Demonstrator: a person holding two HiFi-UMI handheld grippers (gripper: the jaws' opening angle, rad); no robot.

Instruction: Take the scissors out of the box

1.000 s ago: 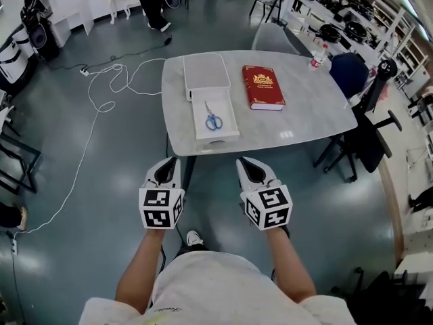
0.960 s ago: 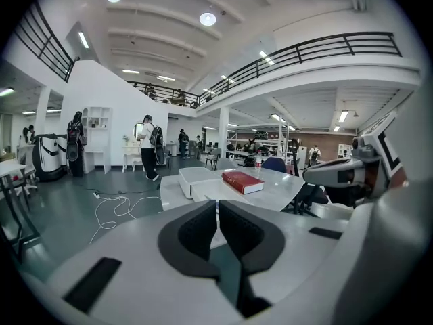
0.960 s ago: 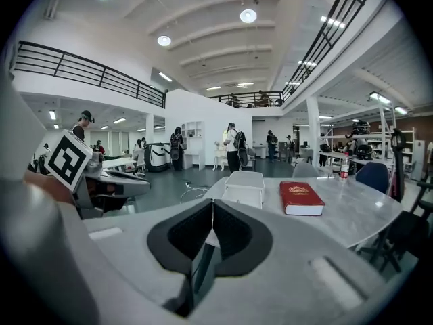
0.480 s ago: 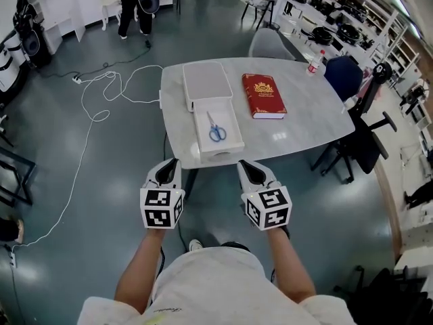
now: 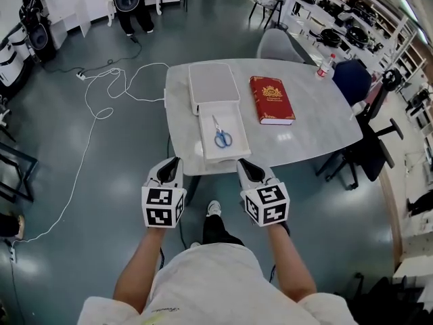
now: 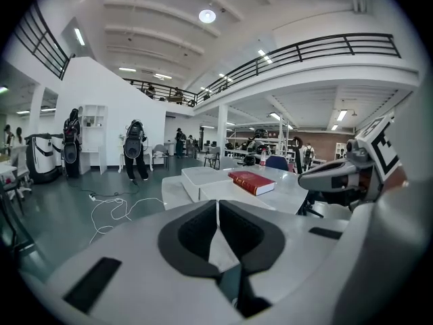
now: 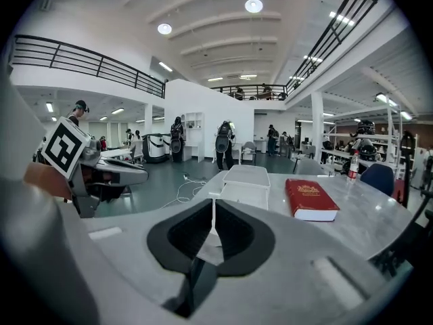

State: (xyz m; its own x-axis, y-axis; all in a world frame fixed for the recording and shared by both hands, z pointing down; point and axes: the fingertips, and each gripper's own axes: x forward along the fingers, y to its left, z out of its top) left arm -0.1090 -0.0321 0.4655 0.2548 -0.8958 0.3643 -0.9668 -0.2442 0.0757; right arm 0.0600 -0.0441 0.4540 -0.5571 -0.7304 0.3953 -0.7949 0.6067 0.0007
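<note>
Now the left gripper (image 5: 173, 161) and right gripper (image 5: 242, 162), both clenched empty, are nearing the box (image 5: 223, 156); its scissors (image 5: 220, 133) are lying closer ahead of the fingers (image 5: 247, 168), still ungrasped.

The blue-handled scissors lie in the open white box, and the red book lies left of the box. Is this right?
Not quite. In the head view the red book lies right of the box; the scissors do lie in it.

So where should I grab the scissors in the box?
Probably the scissors by their blue handles, coming down from above: they lie flat in the open box, handles nearest you, and the box hems them in sideways.
</note>
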